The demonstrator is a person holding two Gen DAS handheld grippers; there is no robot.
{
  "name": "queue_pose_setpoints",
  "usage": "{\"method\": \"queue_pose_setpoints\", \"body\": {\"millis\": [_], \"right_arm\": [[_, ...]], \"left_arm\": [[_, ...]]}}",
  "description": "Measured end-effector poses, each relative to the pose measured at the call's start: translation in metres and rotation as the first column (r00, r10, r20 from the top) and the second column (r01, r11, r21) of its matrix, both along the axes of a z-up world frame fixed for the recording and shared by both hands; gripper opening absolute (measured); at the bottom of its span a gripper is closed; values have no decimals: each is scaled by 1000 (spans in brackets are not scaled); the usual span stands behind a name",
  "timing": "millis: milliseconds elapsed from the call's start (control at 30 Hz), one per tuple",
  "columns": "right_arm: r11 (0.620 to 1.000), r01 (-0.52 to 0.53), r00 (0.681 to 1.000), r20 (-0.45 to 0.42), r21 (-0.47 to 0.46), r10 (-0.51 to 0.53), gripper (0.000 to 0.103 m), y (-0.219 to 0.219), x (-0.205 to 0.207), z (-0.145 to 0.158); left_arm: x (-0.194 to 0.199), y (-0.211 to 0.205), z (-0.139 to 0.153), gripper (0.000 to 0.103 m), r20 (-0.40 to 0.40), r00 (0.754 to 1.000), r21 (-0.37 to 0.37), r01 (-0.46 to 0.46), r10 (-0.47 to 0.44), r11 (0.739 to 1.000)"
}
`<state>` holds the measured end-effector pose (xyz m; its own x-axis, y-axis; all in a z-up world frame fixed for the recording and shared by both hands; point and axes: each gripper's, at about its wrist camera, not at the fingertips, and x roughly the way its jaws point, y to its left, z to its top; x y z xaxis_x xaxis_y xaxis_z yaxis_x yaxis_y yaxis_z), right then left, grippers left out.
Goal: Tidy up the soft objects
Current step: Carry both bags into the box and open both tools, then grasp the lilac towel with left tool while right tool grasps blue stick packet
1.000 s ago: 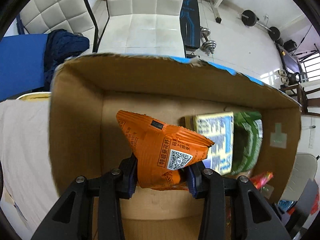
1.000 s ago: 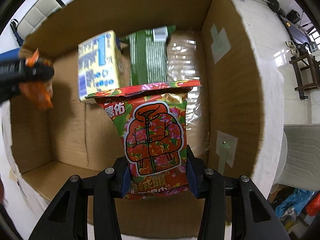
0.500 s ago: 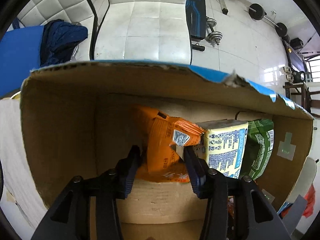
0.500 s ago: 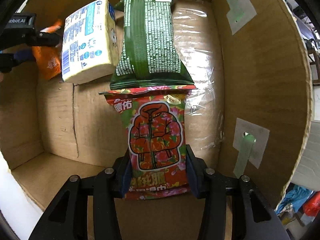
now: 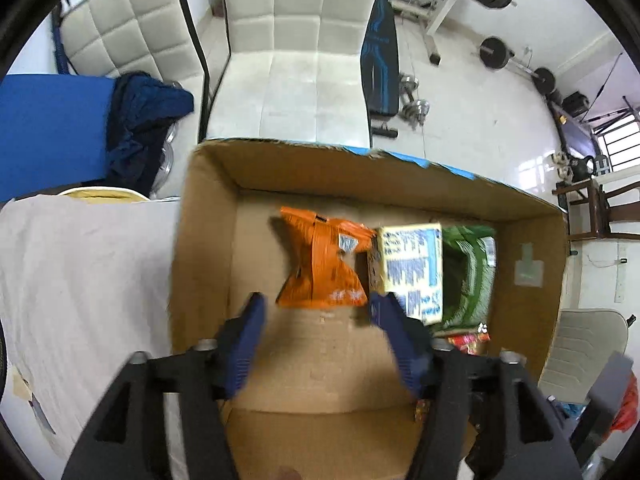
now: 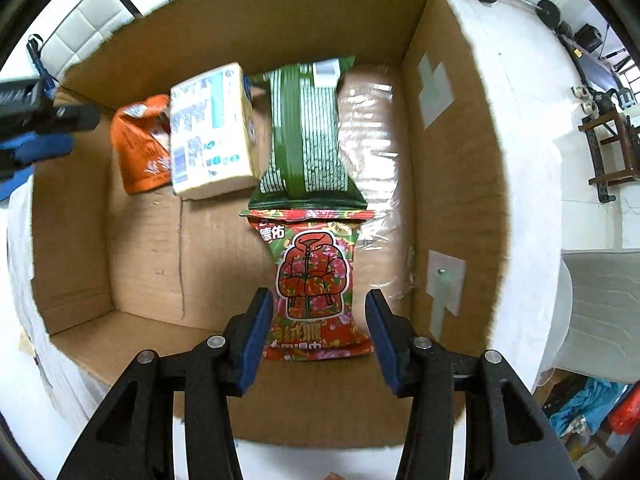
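Over the left gripper (image 5: pixel 316 312), its fingers are standing wide apart and holding nothing; the orange bag (image 5: pixel 322 264) is lying just beyond them on the floor of the box (image 5: pixel 204 240), touching the yellow pack (image 5: pixel 412 268) on its right, with the green bag (image 5: pixel 468 276) lying past that. A white chair (image 5: pixel 296 76) is standing behind the box. Over the right gripper (image 6: pixel 320 320), the fingers are also spread wide, sitting either side of the red bag (image 6: pixel 314 280) without pinching it. That bag is lying flat in the box (image 6: pixel 452 200), its top edge touching the green bag (image 6: pixel 306 136), and a clear packet (image 6: pixel 372 152) is lying along the right wall.
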<state>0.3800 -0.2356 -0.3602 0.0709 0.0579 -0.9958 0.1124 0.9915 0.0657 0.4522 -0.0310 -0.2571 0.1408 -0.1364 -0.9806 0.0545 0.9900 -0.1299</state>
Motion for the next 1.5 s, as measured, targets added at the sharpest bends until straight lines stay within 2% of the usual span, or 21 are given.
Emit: {"method": "queue_pose_setpoints", "body": {"millis": [33, 100, 167, 267, 333, 367, 467, 767, 933, 1033, 1100, 1200, 1333, 1433, 1500], "right_arm": [[1000, 0, 1000, 11, -1, 0, 56, -4, -2, 0], [1000, -3, 999, 46, -4, 3, 72, -2, -10, 14], [1000, 1, 997, 75, -28, 1, 73, -5, -22, 24], [1000, 7, 995, 97, -23, -5, 75, 1, -31, 42], [1000, 17, 991, 129, -17, -14, 87, 1, -38, 49], [1000, 21, 989, 144, -16, -19, 95, 2, -42, 54], [999, 32, 983, 179, -29, -26, 103, 2, -57, 70], [997, 51, 954, 297, -51, -33, 103, 2, -101, 124], [999, 37, 949, 313, -24, -27, 103, 5, -123, 142], [1000, 3, 967, 253, 11, -6, 103, 19, -134, 124], [999, -16, 978, 206, 29, 10, 103, 29, -138, 105], [997, -50, 995, 93, 65, 44, 103, 54, -140, 51], [994, -53, 997, -43, 99, 57, 103, 80, -139, -18], [994, -29, 994, -104, 108, 40, 99, 88, -140, -52], [995, -23, 992, -122, 98, 35, 93, 92, -140, -70]], "left_arm": [[-12, 1, 6, 76, 23, 1000, 24, 3, -3, 1000], [-26, 2, 14, 83, 50, 999, 38, 13, -15, 999], [-45, 2, 20, 93, 72, 997, 49, 23, -27, 999], [-74, 1, 34, 93, 126, 992, 50, 25, -31, 998], [-89, 2, 42, 95, 151, 988, 46, 24, -31, 999], [-94, 2, 46, 100, 162, 986, 43, 20, -27, 999], [-119, 1, 60, 103, 212, 977, 48, 15, -25, 999], [-172, 2, 107, 103, 348, 937, 56, -12, -8, 998], [-197, 16, 116, 103, 371, 928, 72, -66, 34, 995], [-215, 34, 100, 103, 338, 937, 99, -125, 85, 987], [-224, 48, 79, 103, 278, 952, 101, -158, 125, 982], [-231, 73, 35, 103, 170, 966, 118, -219, 197, 969], [-239, 95, -17, 103, 75, 964, 158, -263, 254, 952], [-243, 107, -47, 103, 17, 955, 149, -296, 297, 943], [-243, 112, -62, 103, -9, 949, 140, -312, 316, 940]]}}
